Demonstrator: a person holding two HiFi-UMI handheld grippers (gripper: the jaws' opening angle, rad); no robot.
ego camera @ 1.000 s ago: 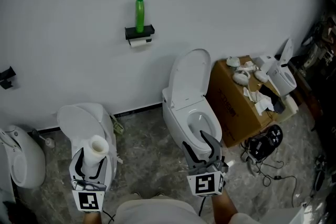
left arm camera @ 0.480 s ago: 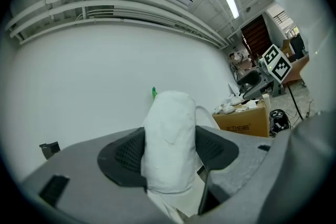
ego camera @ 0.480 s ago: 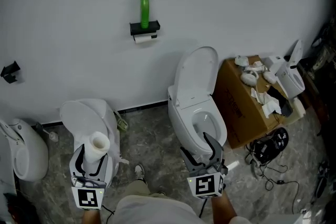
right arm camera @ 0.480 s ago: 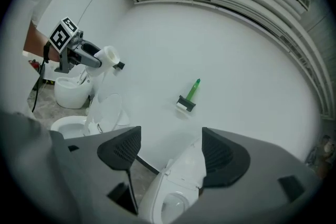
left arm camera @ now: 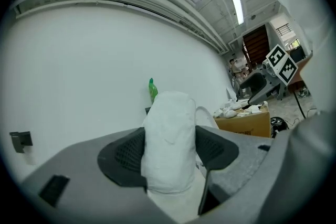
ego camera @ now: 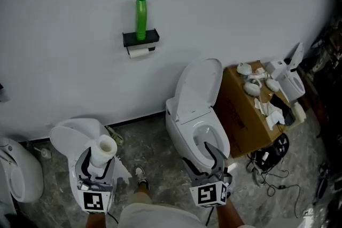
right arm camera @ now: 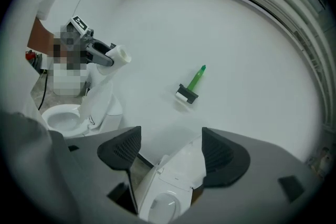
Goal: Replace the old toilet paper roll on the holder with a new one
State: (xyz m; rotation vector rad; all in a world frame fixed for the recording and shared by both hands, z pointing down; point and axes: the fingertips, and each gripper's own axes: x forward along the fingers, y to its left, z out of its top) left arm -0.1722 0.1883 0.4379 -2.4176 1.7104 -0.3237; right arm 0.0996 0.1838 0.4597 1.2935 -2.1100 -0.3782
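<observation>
Toilet paper roll (left arm camera: 170, 128), the new white one, stands upright between the jaws of the left gripper (ego camera: 96, 164). Both pads press against its sides, and its open core faces up in the head view. This gripper is low at the near left, in front of a white toilet (ego camera: 67, 139) with its lid raised.

On the far wall, well apart from both grippers, hangs the black holder (ego camera: 140, 38). The old roll (ego camera: 139, 52), small and white, shows just under it. A green bottle (ego camera: 141, 16) stands upright on top of the holder.

The right gripper (right arm camera: 170, 149) is at the near right with its jaws spread wide and nothing between them. Through the gap its own view shows a second white toilet (ego camera: 195, 109), lid up and bowl open, which stands against the wall to the right of the holder. In the head view this gripper hangs just in front of that bowl.

To the right of the second toilet sits a brown cardboard box (ego camera: 240, 112) with white bits and pieces on top. Dark cables (ego camera: 270, 149) lie on the grey stone floor (ego camera: 155, 141) near its base. A shoe (ego camera: 140, 174) shows on the floor between the two grippers.
</observation>
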